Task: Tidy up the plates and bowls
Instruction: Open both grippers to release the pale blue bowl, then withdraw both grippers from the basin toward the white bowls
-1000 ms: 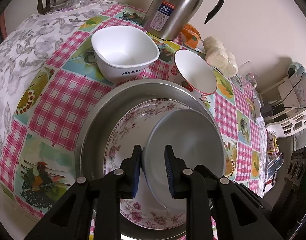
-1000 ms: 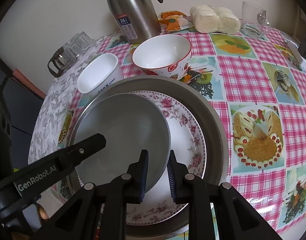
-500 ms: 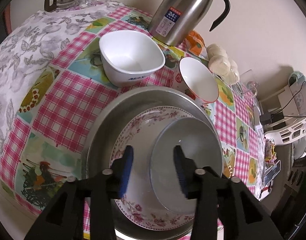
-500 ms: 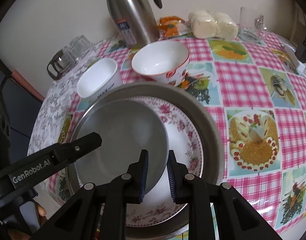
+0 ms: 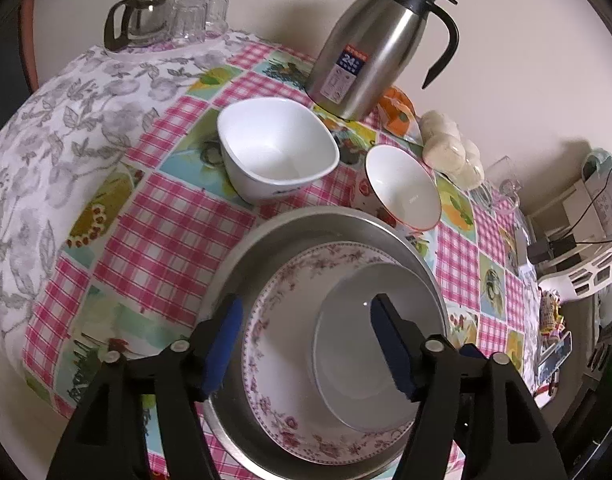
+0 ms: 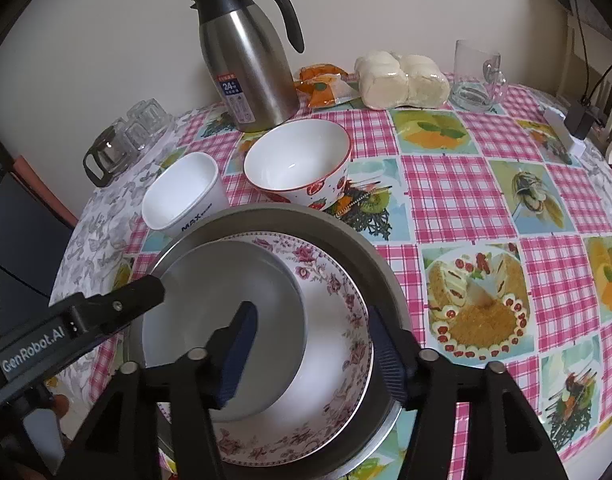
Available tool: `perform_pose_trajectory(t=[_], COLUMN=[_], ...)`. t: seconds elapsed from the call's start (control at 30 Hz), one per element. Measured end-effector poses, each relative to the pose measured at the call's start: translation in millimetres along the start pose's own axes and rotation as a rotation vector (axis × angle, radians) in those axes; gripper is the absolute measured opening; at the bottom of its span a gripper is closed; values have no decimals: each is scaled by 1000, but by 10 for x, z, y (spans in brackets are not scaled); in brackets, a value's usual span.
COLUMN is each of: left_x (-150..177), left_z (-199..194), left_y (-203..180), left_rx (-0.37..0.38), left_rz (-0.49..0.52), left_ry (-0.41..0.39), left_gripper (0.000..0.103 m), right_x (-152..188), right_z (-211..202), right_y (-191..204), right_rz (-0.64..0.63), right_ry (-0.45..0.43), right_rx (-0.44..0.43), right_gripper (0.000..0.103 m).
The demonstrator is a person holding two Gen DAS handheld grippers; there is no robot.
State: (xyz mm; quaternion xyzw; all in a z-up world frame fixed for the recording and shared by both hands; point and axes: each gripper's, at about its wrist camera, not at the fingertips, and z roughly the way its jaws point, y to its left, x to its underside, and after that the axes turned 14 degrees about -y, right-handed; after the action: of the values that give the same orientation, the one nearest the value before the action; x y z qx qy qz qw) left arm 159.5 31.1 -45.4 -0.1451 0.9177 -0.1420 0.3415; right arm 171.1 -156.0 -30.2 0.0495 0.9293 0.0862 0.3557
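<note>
A big round metal pan [image 5: 246, 264] sits on the table. It is gray and smooth, with a wide rim. Inside it lies a flat white plate with pink flowers [image 5: 274, 344] painted round its edge. On top of that plate rests a small plain white plate [image 5: 345, 344], shiny and round, pushed to one side so it leans against the flowered rim.

The left gripper [image 5: 304, 344] hangs over the pan. Its two black arms have blue pads [image 5: 226, 332], and they are spread wide apart, holding nothing. The right gripper [image 6: 309, 356] is over the same stack from the other side. Its jaws are spread wide too, with one blue pad above the small plate and the other near the pan's rim. Neither touches the plates that I can see.

Just past the pan stand two bowls. One is a white bowl with square corners [image 5: 278, 148] and dark letters on its side. Beside it is a round bowl with a red rim [image 6: 298, 160] and red fruit pictures on the outside. Both are empty and glossy.

Behind them stands a tall steel jug [image 6: 246, 64] with a black lid and handle. A glass pot and small glasses [image 5: 166, 16] sit at the far edge. The tablecloth [image 6: 457, 188] is shiny plastic with pink checks and food pictures.
</note>
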Motion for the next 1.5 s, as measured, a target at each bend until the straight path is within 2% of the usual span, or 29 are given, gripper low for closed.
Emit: perform_pose_trajectory(t=[0.1, 0.17, 0.27, 0.33, 0.67, 0.73, 1.23, 1.5], left_x=[-15, -20, -27, -34, -56, -62, -118, -250], left_z=[-20, -22, -26, -34, -22, -20, -15, -26], left_y=[8, 18, 48, 66, 152, 142, 135, 16], left_rx=[-21, -39, -55, -70, -128, -136, -118, -38], left_rz=[13, 19, 21, 24, 17, 27, 18, 19], left_ry=[-19, -29, -39, -50, -80, -89, -125, -172], left_gripper=[81, 86, 86, 86, 89, 97, 99, 99], right_x=[-4, -5, -8, -9, -14, -13, -49, -133], right_z=[4, 8, 11, 11, 10, 9, -10, -84], right_y=[-8, -18, -29, -34, -53, -64, -146, -199], right_rz=[-2, 0, 1, 1, 5, 7, 27, 46], right_ry=[-7, -9, -12, -15, -21, -21, -36, -89], right_rx=[11, 16, 24, 29, 31, 30, 42, 37], right_gripper=[75, 78, 80, 86, 89, 103, 103, 103])
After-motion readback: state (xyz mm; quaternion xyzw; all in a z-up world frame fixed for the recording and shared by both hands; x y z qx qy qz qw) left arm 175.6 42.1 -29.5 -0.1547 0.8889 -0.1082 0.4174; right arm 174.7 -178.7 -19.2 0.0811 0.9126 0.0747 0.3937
